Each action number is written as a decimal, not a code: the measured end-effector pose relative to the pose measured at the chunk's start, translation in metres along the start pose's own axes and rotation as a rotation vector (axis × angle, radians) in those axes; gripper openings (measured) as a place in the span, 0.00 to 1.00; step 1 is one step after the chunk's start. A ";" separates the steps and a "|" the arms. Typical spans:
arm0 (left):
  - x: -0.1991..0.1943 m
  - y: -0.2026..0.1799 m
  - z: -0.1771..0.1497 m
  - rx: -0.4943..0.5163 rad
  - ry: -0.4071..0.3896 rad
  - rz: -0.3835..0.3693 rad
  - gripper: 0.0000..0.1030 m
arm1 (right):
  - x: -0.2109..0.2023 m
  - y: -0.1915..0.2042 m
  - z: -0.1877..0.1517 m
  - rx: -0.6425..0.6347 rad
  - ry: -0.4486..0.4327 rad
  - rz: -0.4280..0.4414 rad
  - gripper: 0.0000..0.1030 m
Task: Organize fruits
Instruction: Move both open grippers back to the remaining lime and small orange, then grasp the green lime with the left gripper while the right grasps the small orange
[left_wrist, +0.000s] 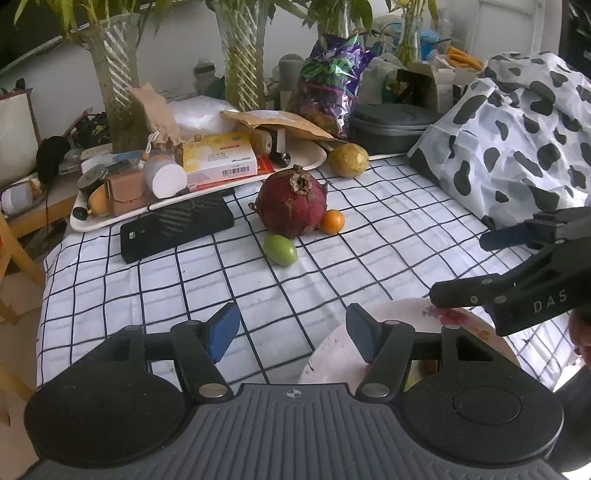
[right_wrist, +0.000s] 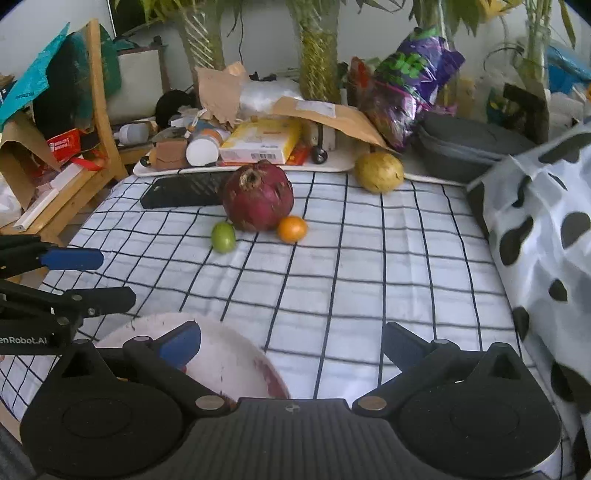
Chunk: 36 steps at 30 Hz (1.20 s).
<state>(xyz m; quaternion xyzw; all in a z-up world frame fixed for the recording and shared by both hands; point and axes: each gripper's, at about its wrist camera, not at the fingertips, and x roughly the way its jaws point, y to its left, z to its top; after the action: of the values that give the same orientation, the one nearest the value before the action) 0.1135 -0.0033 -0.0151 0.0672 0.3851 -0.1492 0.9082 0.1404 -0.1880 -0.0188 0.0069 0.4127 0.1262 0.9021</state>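
Four fruits lay on the checked cloth (left_wrist: 369, 236), none yet gathered. Taken left to right in the left wrist view: a small green fruit (left_wrist: 280, 249) sat at about seven o'clock from the big red pomegranate-like fruit (left_wrist: 291, 202), close to it though I could not tell whether they touched; a little orange fruit (left_wrist: 332, 221) rested against its four o'clock side; and a yellow-green fruit (left_wrist: 348, 160) lay apart at one o'clock, by the edge of the cluttered white tray (left_wrist: 110, 221). The three clustered fruits probably sat together because the large one stopped the small ones rolling.

The left gripper (left_wrist: 291, 334) hovered with its blue pads (left_wrist: 223, 336) moderately parted and nothing between them, its right finger over the rim of the white plate (left_wrist: 332, 358). That plate, stained red and at six o'clock from the fruit, looked like the intended collecting place, though its contents were partly hidden.

The right gripper (right_wrist: 291, 345) likewise stood well spread and empty, its left finger above the plate's rim (right_wrist: 229, 354). Both tools pointed down toward the cluster, well apart from it, which suggested an approach was under way with jaws kept open for a first pick, likely one of the small fruits.
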 end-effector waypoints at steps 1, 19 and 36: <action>0.003 0.001 0.001 0.001 0.002 -0.005 0.60 | 0.003 -0.001 0.002 0.000 0.005 0.001 1.00; 0.046 0.018 0.030 0.115 -0.040 -0.015 0.60 | 0.049 -0.012 0.039 -0.025 0.034 -0.015 1.00; 0.108 0.024 0.043 0.198 0.031 -0.111 0.53 | 0.089 -0.024 0.062 -0.093 0.068 -0.040 1.00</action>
<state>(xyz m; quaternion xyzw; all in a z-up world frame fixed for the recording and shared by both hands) 0.2222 -0.0143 -0.0628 0.1374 0.3859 -0.2355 0.8813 0.2478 -0.1847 -0.0471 -0.0475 0.4371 0.1271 0.8891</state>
